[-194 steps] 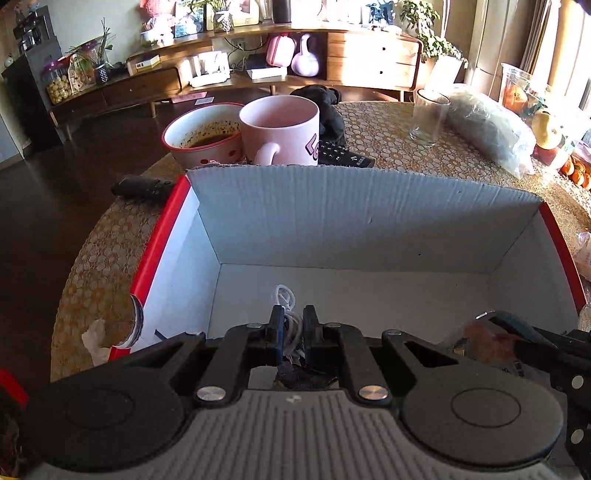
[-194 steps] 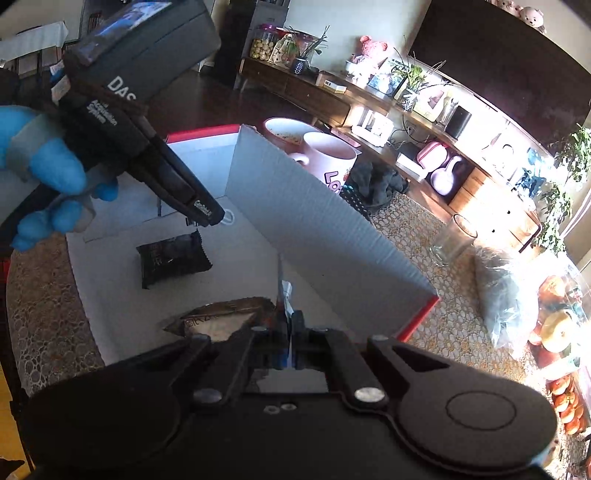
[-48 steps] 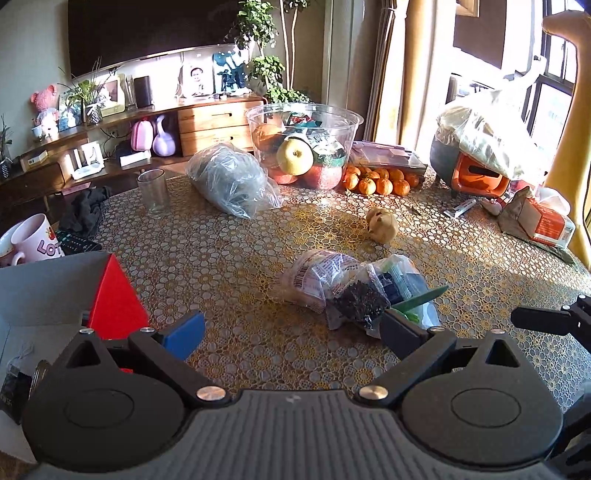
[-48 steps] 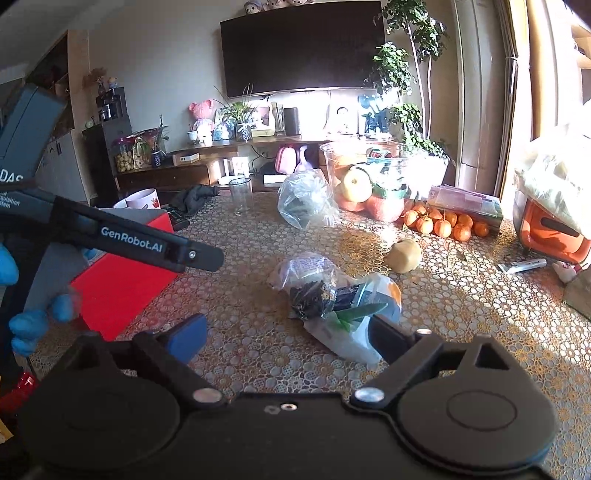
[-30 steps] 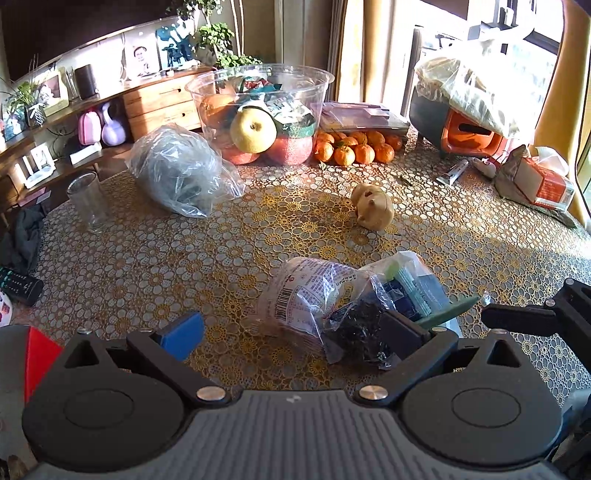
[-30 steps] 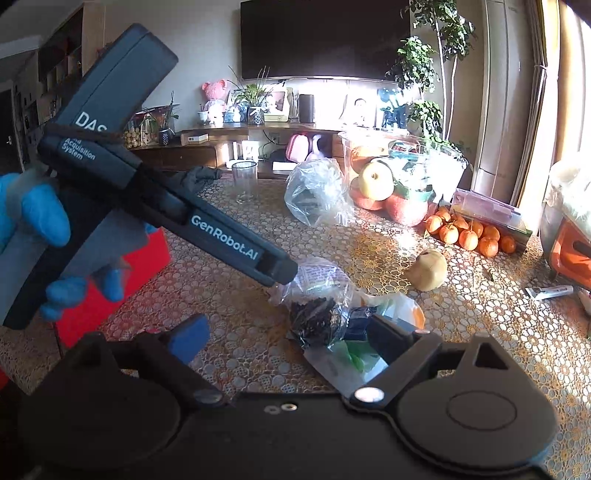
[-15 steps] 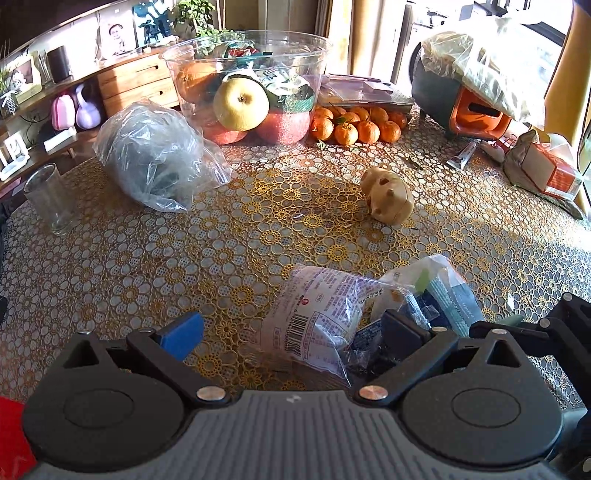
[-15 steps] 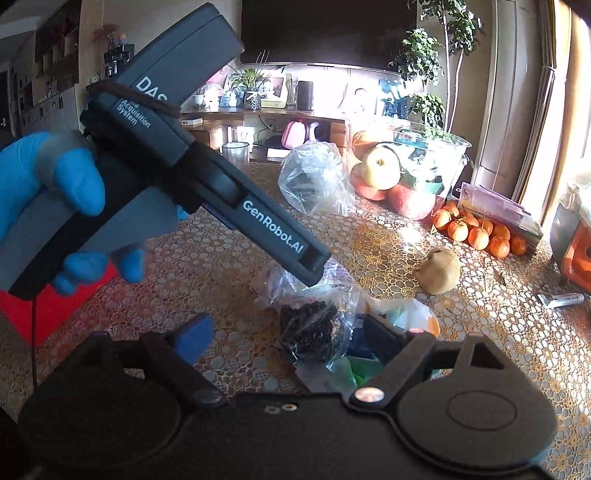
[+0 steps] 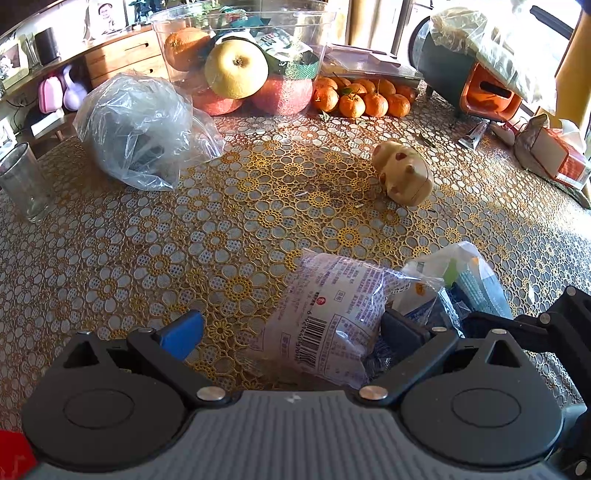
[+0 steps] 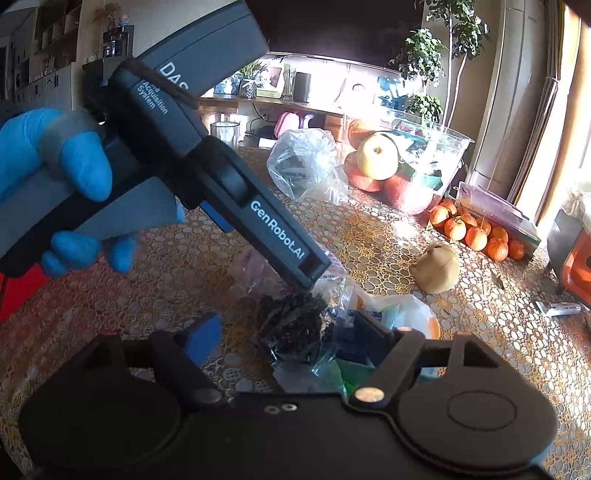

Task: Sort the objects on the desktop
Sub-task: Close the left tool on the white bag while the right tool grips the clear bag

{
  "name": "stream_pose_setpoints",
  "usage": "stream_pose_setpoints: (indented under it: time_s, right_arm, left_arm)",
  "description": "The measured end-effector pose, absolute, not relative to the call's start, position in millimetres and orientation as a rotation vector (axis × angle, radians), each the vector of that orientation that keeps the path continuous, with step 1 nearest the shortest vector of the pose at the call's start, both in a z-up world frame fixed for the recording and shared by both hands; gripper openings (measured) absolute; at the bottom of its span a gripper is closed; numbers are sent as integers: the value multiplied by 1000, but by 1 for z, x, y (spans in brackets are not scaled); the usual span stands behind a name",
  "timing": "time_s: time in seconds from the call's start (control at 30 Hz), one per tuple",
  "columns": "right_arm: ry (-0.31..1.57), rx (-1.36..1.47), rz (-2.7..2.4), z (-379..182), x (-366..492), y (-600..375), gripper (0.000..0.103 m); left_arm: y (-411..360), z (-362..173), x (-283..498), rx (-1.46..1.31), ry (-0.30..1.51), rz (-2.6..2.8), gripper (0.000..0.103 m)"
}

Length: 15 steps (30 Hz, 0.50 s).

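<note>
Living room, hard sunlight from curtained window [image 10: 561,92] at right edge. Dark TV [image 10: 343,26] top centre over long wooden sideboard [image 9: 122,55]. Potted plant [image 10: 424,62] beside it. Worktop [image 9: 221,221] under gold floral lace cloth.

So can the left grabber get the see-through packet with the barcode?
Probably yes. The left gripper is open, and the barcode packet already lies between its fingers on the table, nothing on top of it. The right gripper, whose jaws have just been closing, crowds the bags beside it.
</note>
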State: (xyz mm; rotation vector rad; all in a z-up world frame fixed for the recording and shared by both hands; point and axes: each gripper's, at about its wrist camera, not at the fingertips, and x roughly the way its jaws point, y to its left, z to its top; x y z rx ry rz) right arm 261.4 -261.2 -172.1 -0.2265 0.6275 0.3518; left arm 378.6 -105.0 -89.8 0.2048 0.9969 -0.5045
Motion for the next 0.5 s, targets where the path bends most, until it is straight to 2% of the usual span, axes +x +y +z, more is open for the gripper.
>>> stream_pose_setpoints:
  time_s: [0.27,0.4,0.43,0.47,0.5]
  right_arm:
    - [621,-264,350,-178,266,-255,68]
    - [621,-273,343,-180,268,-254,61]
    - [622,-271,344,-180,269,-255,60]
    - [622,-271,342,-180,269,-255,59]
    - [621,-272,340,-180,269,-255,57]
  left_arm:
    - [-108,-96,380,203,997,-524,100]
    - [-110,-97,379,203,998,-545,87]
    - [-111,-97,379,204,993,-550,78]
    - [-112,-96,378,201,993,-559,75]
    - [-112,-96,378,201,991,-556,74]
